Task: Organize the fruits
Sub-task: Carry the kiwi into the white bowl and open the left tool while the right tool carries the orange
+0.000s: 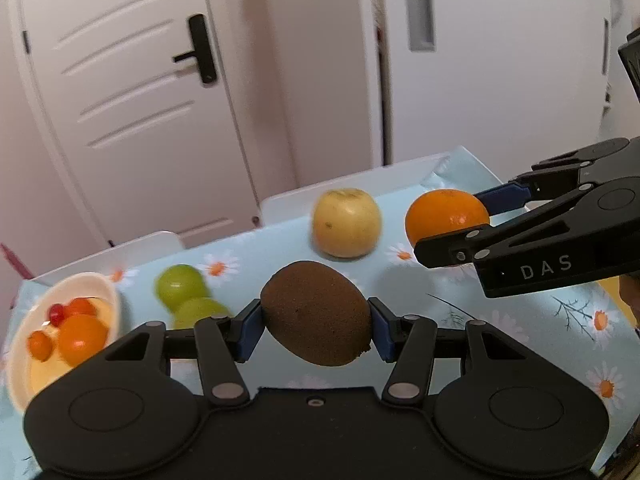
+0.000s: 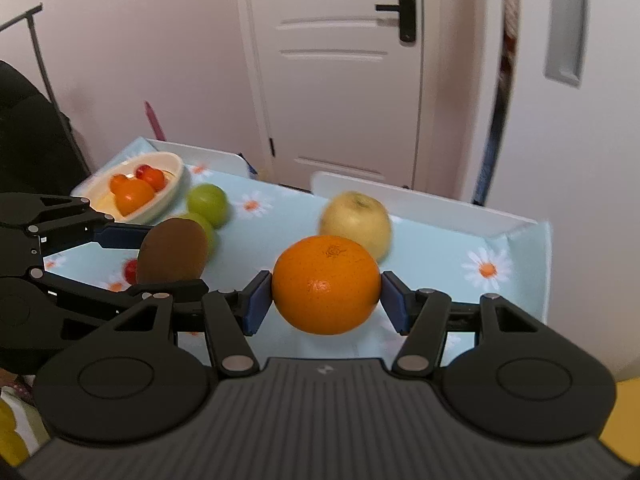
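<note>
1. Currently, the left gripper pinches the kiwi at frame centre, pads on its two ends.
2. The right gripper pinches the orange across its middle.
3. Handling: the kiwi is likely soft and bruises easily; grip lightly. The orange is probably firmer, heavier and round, so it may roll.
4. The bowl, lower left, holds small fruits; the apple and grapes sit on the table.

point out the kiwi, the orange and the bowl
kiwi (image 1: 316,312), left wrist view, middle of its brown skin
orange (image 2: 326,284), right wrist view, middle of its peel
bowl (image 1: 110,292), left wrist view, its far rim
</note>
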Motion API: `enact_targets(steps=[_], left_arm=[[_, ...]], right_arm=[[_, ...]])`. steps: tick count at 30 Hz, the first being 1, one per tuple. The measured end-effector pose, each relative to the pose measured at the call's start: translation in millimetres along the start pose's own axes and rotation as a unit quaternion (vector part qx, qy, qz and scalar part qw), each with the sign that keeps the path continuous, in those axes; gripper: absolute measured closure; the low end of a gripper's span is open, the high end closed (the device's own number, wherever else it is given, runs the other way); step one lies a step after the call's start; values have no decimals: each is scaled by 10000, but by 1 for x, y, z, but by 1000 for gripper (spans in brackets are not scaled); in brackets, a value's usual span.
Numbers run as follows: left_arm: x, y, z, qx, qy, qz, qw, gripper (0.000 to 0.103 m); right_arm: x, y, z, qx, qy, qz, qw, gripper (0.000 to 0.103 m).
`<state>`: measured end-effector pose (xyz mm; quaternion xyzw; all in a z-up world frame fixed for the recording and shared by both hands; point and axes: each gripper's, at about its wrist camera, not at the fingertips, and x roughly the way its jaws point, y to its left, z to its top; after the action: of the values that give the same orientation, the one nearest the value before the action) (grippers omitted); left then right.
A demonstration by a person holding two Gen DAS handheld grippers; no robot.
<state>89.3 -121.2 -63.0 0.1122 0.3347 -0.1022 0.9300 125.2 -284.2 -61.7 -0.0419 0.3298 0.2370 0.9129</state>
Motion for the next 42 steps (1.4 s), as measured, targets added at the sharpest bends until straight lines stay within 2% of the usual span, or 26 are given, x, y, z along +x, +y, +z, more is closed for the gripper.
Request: enact_targets(steps=[8, 19, 31, 42], left_arm=[[-47, 50, 1, -354, -207, 326, 9986, 44], [-81, 145, -17, -530, -184, 756, 9956, 44], [-60, 239, -46, -446, 108, 858, 9953, 44], [-10, 284, -64, -272, 597, 523, 9965, 44]], right_arm=[[-9, 56, 33, -145, -101, 246, 9995, 30], [17, 145, 70, -173, -132, 506, 9985, 30], [75, 221, 82, -186, 140, 476, 9986, 30], [121, 258, 78, -162, 419, 266, 9986, 30]])
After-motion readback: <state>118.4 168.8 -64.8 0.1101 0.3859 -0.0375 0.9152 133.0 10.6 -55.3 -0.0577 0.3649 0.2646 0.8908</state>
